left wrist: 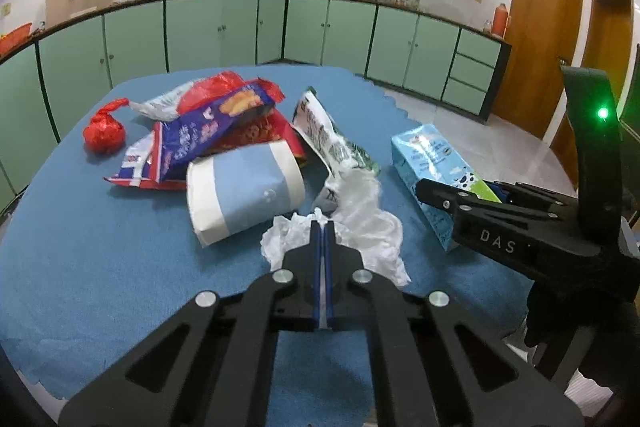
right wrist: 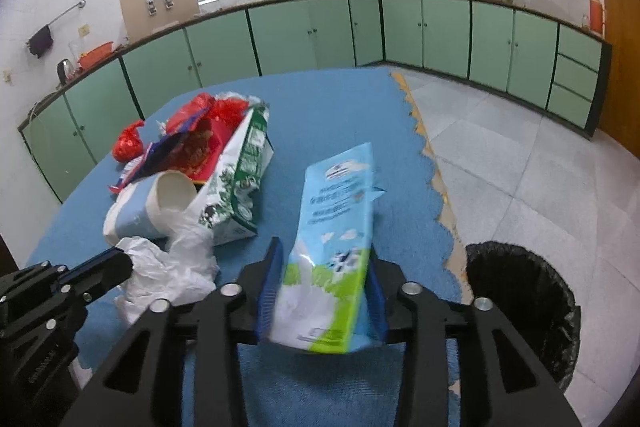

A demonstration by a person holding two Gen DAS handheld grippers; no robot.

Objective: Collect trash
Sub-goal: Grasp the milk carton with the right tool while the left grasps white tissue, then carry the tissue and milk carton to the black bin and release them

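Your left gripper jaws pinch the white plastic bag; your right gripper jaws straddle the blue milk carton.

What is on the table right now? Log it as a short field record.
surface: blue cloth-covered table
left tongs: shut on crumpled white plastic bag
right tongs: around light blue milk carton; pads look to be against its sides
pile: blue-and-white paper cup, green-and-white carton, red knotted bag, snack wrappers
bin: black-lined, on floor
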